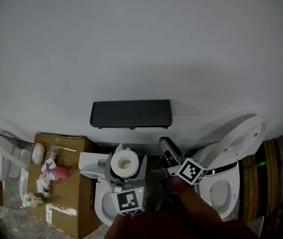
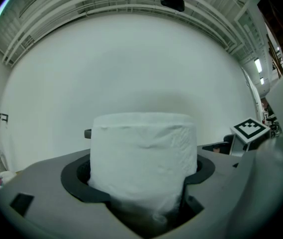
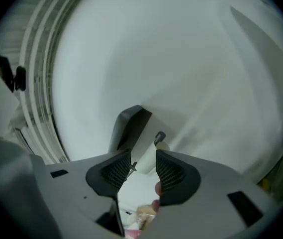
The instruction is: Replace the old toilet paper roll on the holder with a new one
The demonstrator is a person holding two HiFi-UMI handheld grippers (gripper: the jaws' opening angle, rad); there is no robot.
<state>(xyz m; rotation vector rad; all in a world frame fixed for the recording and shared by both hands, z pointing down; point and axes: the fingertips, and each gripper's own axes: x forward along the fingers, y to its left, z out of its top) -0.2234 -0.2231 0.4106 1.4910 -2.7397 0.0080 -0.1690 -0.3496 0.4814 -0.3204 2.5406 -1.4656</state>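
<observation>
A full white toilet paper roll (image 1: 126, 159) stands upright between the jaws of my left gripper (image 1: 125, 166), which is shut on it. In the left gripper view the roll (image 2: 143, 151) fills the gap of that gripper (image 2: 143, 185), with the white wall behind. The dark holder cover (image 1: 131, 113) is on the wall, above and ahead of both grippers. My right gripper (image 1: 164, 142) is just right of the roll and below the cover, rolled onto its side. In the right gripper view that gripper (image 3: 143, 171) stands open with nothing between its pads, and the cover (image 3: 131, 124) lies beyond it.
A white toilet (image 1: 231, 180) with its lid up stands at the right. A cardboard box (image 1: 69, 203) bearing small bottles and oddments stands at the left. White fixtures (image 1: 89, 164) lie between the box and the grippers. The white wall (image 1: 141, 44) fills the upper view.
</observation>
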